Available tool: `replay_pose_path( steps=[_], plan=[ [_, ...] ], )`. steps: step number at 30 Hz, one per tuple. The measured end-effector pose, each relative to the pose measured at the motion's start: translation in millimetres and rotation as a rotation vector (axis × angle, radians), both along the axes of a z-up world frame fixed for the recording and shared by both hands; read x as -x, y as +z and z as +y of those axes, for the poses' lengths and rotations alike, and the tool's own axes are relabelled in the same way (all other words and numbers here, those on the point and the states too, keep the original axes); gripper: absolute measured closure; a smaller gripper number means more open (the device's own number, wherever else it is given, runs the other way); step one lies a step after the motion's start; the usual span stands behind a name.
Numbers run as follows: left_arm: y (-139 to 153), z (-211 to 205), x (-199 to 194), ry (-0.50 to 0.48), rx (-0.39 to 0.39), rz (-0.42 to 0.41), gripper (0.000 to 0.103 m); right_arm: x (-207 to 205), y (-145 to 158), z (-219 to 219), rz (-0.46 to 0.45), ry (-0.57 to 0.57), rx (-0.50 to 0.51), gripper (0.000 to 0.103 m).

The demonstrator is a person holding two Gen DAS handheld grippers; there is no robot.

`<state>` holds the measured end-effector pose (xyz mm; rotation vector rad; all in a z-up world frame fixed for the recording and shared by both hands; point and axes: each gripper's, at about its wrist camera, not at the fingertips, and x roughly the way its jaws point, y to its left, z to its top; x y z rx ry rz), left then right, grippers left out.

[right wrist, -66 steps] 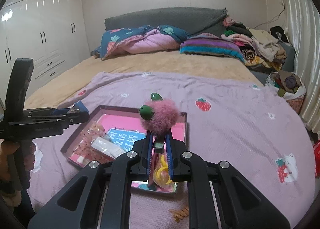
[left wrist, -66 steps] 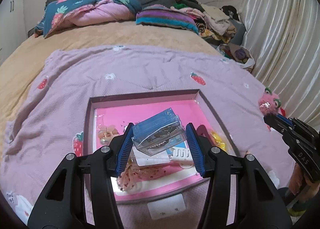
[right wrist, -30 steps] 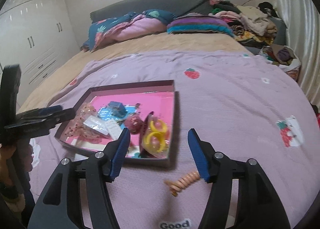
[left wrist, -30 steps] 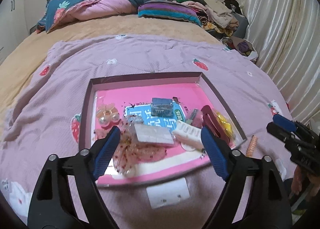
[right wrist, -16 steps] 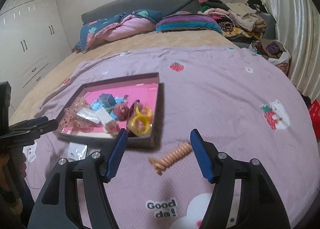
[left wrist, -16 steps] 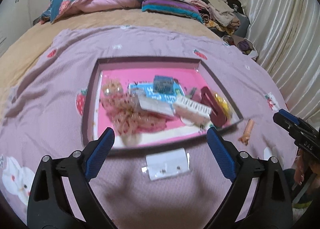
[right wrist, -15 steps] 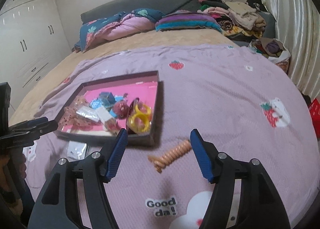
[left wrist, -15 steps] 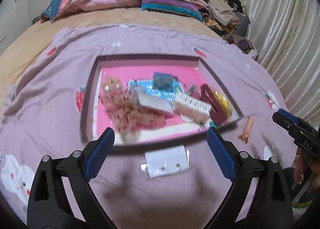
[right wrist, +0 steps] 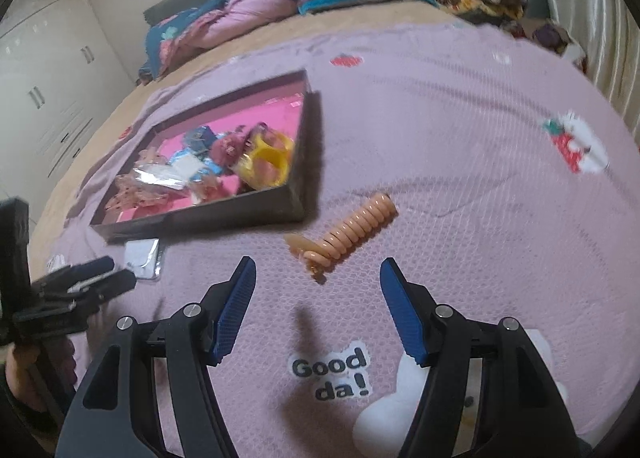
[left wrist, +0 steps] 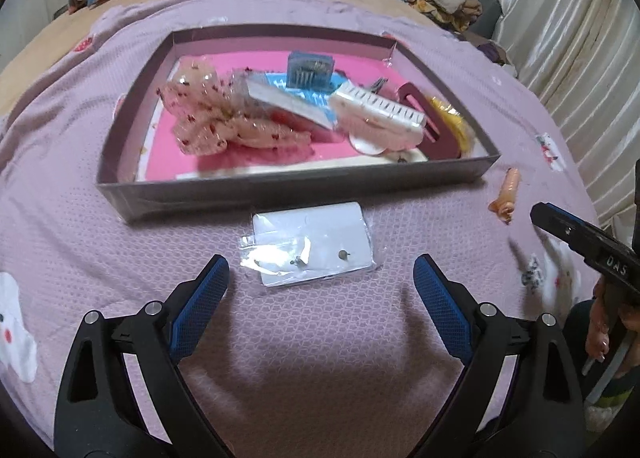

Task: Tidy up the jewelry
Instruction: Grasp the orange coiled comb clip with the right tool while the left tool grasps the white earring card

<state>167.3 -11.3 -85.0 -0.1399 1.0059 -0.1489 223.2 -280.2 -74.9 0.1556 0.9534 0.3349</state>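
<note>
The left gripper (left wrist: 320, 290) gapes empty over the flat, slippery earring card (left wrist: 313, 244) beside the tray (left wrist: 280, 190) (pinch its edges), while the right gripper (right wrist: 318, 290), closing, nears the springy coil tie (right wrist: 347, 234).

A home bedroom: a bed (right wrist: 460, 106) with heaped bedding (right wrist: 224, 18) and white wardrobes (right wrist: 52, 70).

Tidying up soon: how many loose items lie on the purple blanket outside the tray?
2: a white earring card in a clear sleeve just before the tray's near wall, and an orange spiral hair tie off its right corner.
</note>
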Motion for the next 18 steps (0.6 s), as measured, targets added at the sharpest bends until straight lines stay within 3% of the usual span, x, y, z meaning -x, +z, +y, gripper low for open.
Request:
replay_pose_path(
  steps=[8,10,13,15,18],
  plan=[
    [-11.3,-10.6,-13.5,0.024,-0.04,-0.001,0.017,-35.7,-23.9,-3.4,0.096,-0.085,-0.095,0.047],
    [-13.7,-13.2,-16.4,0.031,-0.056,-0.001,0.018,-41.7,-27.7,-4.8,0.105,-0.108,-0.116,0.057],
    [-14.3,-15.9,-15.5,0.029,-0.087,-0.01,0.038,-43.7,-28.3,-1.8,0.096,-0.105,-0.1,0.063],
    [-13.7,-13.0,-13.3,0.022,-0.085,-0.01,0.041,-40.2,-25.5,3.4,0.076,-0.08,-0.072,0.07],
    [-11.6,-6.7,-10.1,0.02,-0.06,-0.005,0.044,-31.2,-24.2,6.9,0.066,-0.06,-0.054,0.072]
  ],
)
